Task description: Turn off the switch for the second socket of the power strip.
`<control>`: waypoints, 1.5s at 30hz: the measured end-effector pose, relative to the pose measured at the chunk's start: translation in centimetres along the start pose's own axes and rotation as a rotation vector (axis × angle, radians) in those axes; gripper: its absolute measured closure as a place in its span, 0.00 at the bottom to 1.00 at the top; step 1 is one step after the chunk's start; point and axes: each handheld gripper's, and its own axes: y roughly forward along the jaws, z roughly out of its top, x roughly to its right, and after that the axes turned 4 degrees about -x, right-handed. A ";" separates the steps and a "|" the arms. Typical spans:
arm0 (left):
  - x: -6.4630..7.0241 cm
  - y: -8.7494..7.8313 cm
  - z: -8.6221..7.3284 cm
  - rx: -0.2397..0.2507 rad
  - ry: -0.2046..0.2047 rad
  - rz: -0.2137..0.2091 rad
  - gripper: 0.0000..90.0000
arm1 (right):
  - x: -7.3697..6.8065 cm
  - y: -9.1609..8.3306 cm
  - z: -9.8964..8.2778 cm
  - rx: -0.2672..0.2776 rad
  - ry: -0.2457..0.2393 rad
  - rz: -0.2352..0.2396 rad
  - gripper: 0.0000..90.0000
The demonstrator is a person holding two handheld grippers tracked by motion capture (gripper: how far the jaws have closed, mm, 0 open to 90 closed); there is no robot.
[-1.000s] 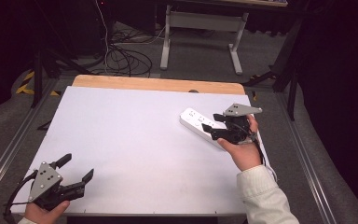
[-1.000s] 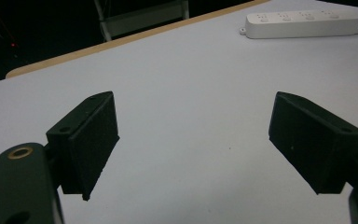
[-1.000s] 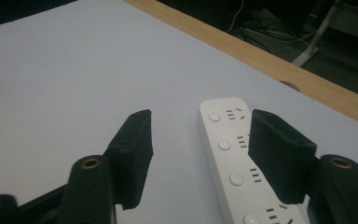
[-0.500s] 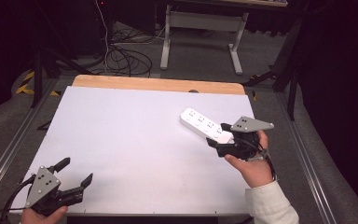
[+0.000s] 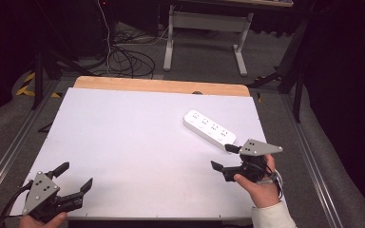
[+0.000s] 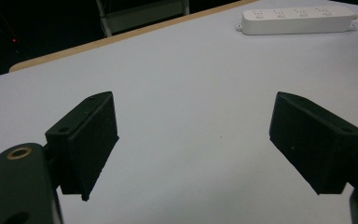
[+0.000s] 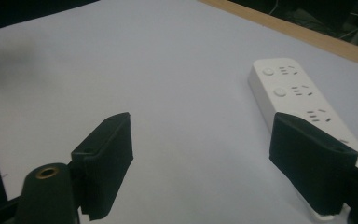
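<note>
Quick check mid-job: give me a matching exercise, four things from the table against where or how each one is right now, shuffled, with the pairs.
Things:
1. power strip
2. left gripper
3. right gripper
4. wooden strip

Places or states:
A. open, at the near left corner
B. along the table's far edge
C. lying flat, right of the middle
D. open, nothing between its jaws, by the strip's near end

Pairs: 1-C, 2-A, 3-D, 4-B

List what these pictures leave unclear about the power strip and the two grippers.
- Power strip: its near end in the right gripper view is hidden behind that gripper's jaw.
- Strip's cable: cut off by the frame edge in the left gripper view.
- Left gripper: the hand holding it is cut off by the high view's bottom edge.
- Right gripper: open, nothing between its jaws.
</note>
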 end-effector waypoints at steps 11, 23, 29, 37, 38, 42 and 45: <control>0.0 0.0 -0.1 -0.008 0.002 -0.008 0.18 | -0.2 1.5 -3.4 0.015 0.019 0.125 0.19; -0.5 0.4 -0.7 -0.004 -0.019 -0.021 0.16 | -0.9 3.4 -6.2 -0.029 -0.006 0.132 0.19; -0.4 0.5 -0.9 -0.005 -0.004 -0.023 0.16 | -1.4 3.7 -7.4 -0.030 -0.001 0.122 0.19; -0.7 0.9 -0.9 -0.013 0.014 0.002 0.16 | -1.8 3.1 -7.5 -0.023 -0.061 0.025 0.20; -0.8 0.9 -0.9 -0.019 0.007 -0.002 0.16 | -1.7 3.0 -7.5 -0.025 -0.067 0.011 0.20; -0.9 1.0 -1.0 -0.015 0.005 -0.003 0.16 | -1.5 2.8 -7.7 -0.010 -0.047 0.016 0.20; -0.9 1.0 -1.0 -0.013 0.023 0.000 0.16 | -1.4 2.8 -7.6 -0.001 -0.051 0.016 0.20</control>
